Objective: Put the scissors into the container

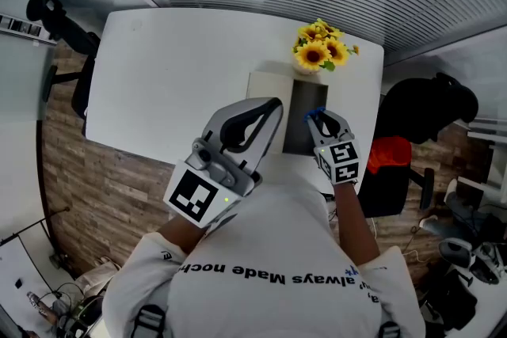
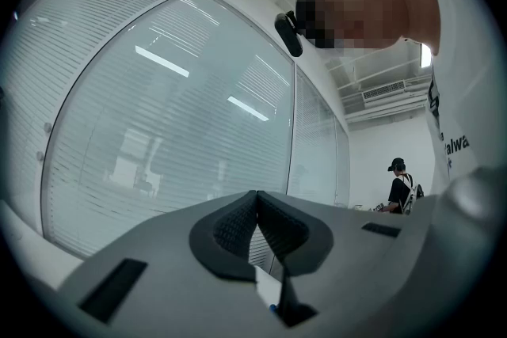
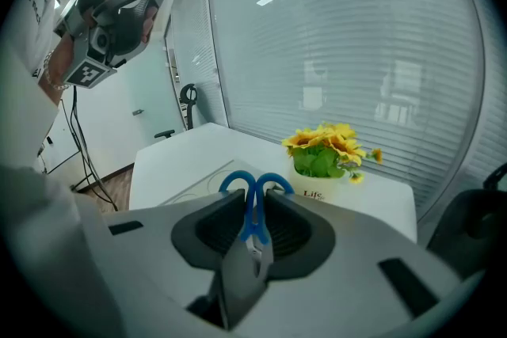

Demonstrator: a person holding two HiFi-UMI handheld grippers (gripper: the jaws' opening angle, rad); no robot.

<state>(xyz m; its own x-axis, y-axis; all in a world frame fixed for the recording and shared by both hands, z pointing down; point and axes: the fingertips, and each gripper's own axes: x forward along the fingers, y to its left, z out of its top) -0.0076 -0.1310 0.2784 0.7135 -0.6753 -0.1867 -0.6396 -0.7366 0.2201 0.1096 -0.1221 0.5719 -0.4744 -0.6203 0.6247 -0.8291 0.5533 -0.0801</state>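
Scissors (image 3: 252, 245) with bright blue looped handles and grey metal blades are clamped between the jaws of the right gripper (image 1: 326, 121). The handle loops point away from the gripper, toward a pot of sunflowers (image 3: 323, 184), and the blades point back into the gripper's body. The scissors are held in the air on the near side of that pot, above a white tabletop (image 1: 174, 67).

A dark, rectangular container (image 1: 303, 123) stands on the tabletop just in front of the sunflower pot. From the head view, the gripped scissors sit over its near end. A pale flat tray (image 1: 265, 83) lies beside the container, to the left of the pot.

The left gripper (image 2: 256, 202) is raised higher, left of the sunflower pot. Its jaws are pressed together with nothing between them and aimed at a glass wall with slatted blinds (image 2: 174, 107).

The pot is white and carries the word "Life". The person's white shirt (image 1: 277, 249) bears the words "always Made" among other print.
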